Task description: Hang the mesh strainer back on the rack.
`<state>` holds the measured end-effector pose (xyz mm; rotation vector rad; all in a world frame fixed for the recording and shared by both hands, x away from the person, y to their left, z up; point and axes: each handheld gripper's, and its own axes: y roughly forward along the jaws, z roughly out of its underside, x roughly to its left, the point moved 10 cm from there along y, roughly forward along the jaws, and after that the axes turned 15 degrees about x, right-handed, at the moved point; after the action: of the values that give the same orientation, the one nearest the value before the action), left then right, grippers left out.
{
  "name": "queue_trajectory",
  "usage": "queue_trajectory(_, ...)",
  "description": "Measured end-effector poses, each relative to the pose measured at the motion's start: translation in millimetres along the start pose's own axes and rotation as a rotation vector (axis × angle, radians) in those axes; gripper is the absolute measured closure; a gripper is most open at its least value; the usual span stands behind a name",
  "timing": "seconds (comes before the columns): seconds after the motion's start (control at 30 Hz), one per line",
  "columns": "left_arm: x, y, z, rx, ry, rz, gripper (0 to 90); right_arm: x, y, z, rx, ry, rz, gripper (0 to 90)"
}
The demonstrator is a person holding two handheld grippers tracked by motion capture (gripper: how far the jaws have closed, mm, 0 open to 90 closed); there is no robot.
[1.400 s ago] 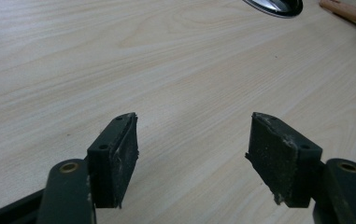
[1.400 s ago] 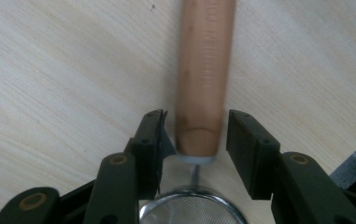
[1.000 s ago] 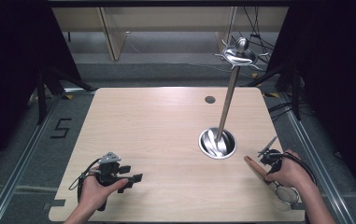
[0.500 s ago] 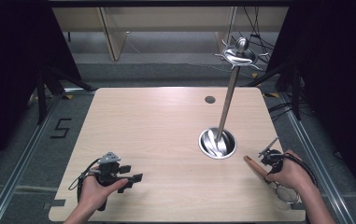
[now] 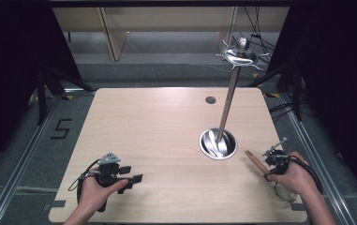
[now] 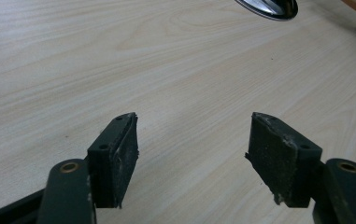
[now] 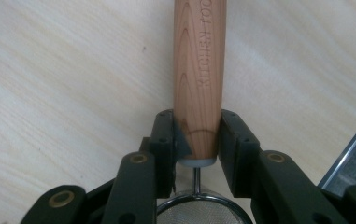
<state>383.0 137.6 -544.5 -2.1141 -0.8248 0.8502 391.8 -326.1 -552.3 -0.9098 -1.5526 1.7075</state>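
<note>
A small strainer with a wooden handle (image 7: 200, 70) is clamped in my right gripper (image 7: 198, 135), which is shut on the handle's lower end. The wire mesh bowl (image 7: 203, 214) sits just behind the jaws. From above, the handle (image 5: 255, 159) sticks out up and left from the right gripper (image 5: 271, 164) near the table's right edge, and the mesh bowl (image 5: 284, 192) lies under the hand. My left gripper (image 5: 131, 180) rests low at the front left, open with nothing between its pads (image 6: 119, 154). A metal hook stand (image 5: 227, 101) rises from a round base (image 5: 218, 143).
The light wooden table (image 5: 157, 122) has a small dark cable hole (image 5: 210, 100) near its far edge. The stand's hooked top (image 5: 239, 54) reaches past the table's back edge. The base's rim (image 6: 269, 5) lies ahead of the left gripper. Dark curtains flank both sides.
</note>
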Motion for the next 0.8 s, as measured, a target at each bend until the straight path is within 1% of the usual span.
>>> queue_trajectory(0.03,0.0,-0.3,0.0,0.0,-0.002,-0.001,32.6,0.3,-1.0,-0.7,-0.007,0.004,0.002,69.7)
queue_trajectory(0.07,0.2,-0.6,0.2,0.001,-0.001,-0.002,32.6,1.2,-1.7,-1.8,-0.028,-0.003,0.01,69.7)
queue_trajectory(0.1,0.2,-0.8,0.0,-0.003,0.0,-0.003,32.6,3.7,-3.0,-2.1,-0.033,0.015,0.003,69.7)
queue_trajectory(0.13,0.2,-0.9,0.1,-0.002,0.0,-0.002,32.6,5.9,-4.1,-3.3,-0.05,0.027,0.001,69.7)
queue_trajectory(0.17,0.3,-0.9,0.1,-0.003,0.0,-0.001,32.6,5.9,-4.9,-4.2,-0.063,0.02,0.003,69.7)
queue_trajectory(0.23,0.2,-1.1,0.3,-0.001,0.002,0.001,32.7,3.5,-7.6,-7.4,-0.106,0.013,0.026,69.7)
queue_trajectory(0.3,-0.6,-1.1,-0.3,-0.007,-0.004,0.003,32.6,2.3,-11.6,-9.8,-0.148,0.032,0.036,69.7)
queue_trajectory(0.37,-0.6,-1.3,-0.2,-0.007,-0.002,0.004,32.7,5.0,-15.9,-10.8,-0.183,0.076,0.019,69.7)
queue_trajectory(0.4,-0.5,-1.3,-0.3,-0.007,-0.003,0.004,32.7,3.6,-17.4,-10.1,-0.194,0.063,0.023,69.7)
queue_trajectory(0.43,-0.5,-1.3,-0.3,-0.008,-0.003,0.004,32.7,2.0,-18.6,-12.9,-0.233,0.075,0.027,69.7)
queue_trajectory(0.5,-0.6,-1.4,-0.4,-0.008,-0.004,0.004,32.7,1.6,-20.1,-13.0,-0.264,0.082,0.028,69.7)
queue_trajectory(0.53,-0.7,-1.5,-0.6,-0.009,-0.004,0.004,32.7,0.4,-20.9,-14.1,-0.288,0.075,0.038,69.7)
queue_trajectory(0.57,-0.7,-1.5,-0.6,-0.009,-0.004,0.004,32.7,0.4,-20.9,-14.1,-0.288,0.075,0.038,69.7)
queue_trajectory(0.6,-0.8,-1.3,-0.7,-0.009,-0.005,0.004,32.7,0.5,-24.3,-15.2,-0.334,0.094,0.031,69.8)
queue_trajectory(0.67,-0.7,-0.9,-0.6,-0.007,-0.004,0.004,32.7,0.3,-27.4,-14.8,-0.356,0.11,0.021,69.8)
queue_trajectory(0.73,-0.8,-0.9,-0.7,-0.008,-0.003,0.004,32.7,-1.6,-30.2,-14.5,-0.38,0.124,0.023,69.8)
queue_trajectory(0.77,-0.8,-1.0,-0.7,-0.009,-0.004,0.004,32.7,-4.5,-31.2,-14.8,-0.398,0.112,0.038,69.8)
queue_trajectory(0.8,-0.7,-1.1,-0.6,-0.008,-0.005,0.003,32.7,-3.3,-33.1,-14.9,-0.411,0.14,0.022,69.8)
